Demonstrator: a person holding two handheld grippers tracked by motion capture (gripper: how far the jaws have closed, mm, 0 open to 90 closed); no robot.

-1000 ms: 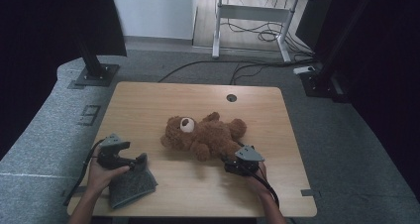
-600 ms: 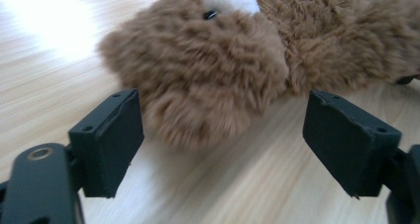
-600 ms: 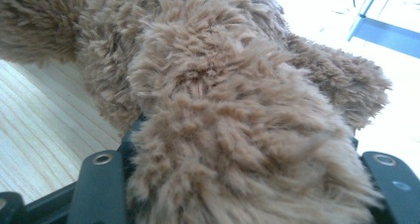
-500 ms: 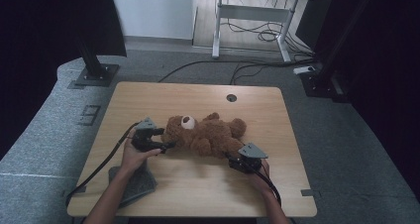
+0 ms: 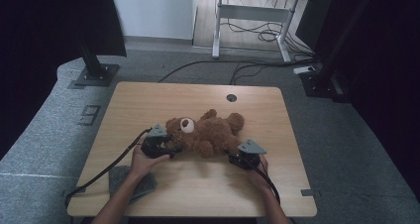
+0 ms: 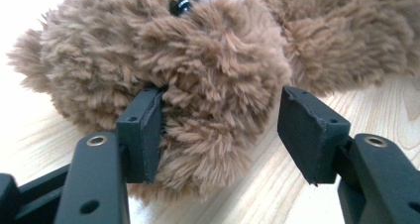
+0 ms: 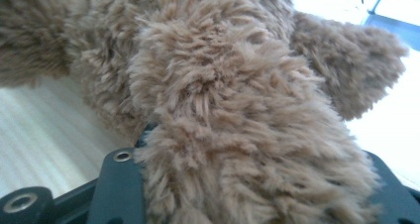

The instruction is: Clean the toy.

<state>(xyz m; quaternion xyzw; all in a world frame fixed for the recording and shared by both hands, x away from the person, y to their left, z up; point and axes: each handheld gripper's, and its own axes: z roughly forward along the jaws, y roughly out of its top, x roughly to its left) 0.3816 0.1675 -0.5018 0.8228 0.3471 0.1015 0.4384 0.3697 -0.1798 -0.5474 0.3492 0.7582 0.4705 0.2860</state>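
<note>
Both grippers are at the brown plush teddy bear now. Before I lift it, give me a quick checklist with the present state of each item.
1. Left gripper around the brown plush teddy bear: ok; part of the bear's head sits between the jaws, which have just been closing.
2. Left grip firm: not ok; one pad touches fur, the other stands clear of it.
3. Right gripper at the bear's other end: ok, a furry limb lies between the jaws, which have just been closing.
4. Right grip firm: cannot tell; fur hides the pads.
5. Bear resting on the light wooden table: ok.
6. Grey cloth clear of the bear: ok; it lies near the table's front edge, by the left forearm.
</note>
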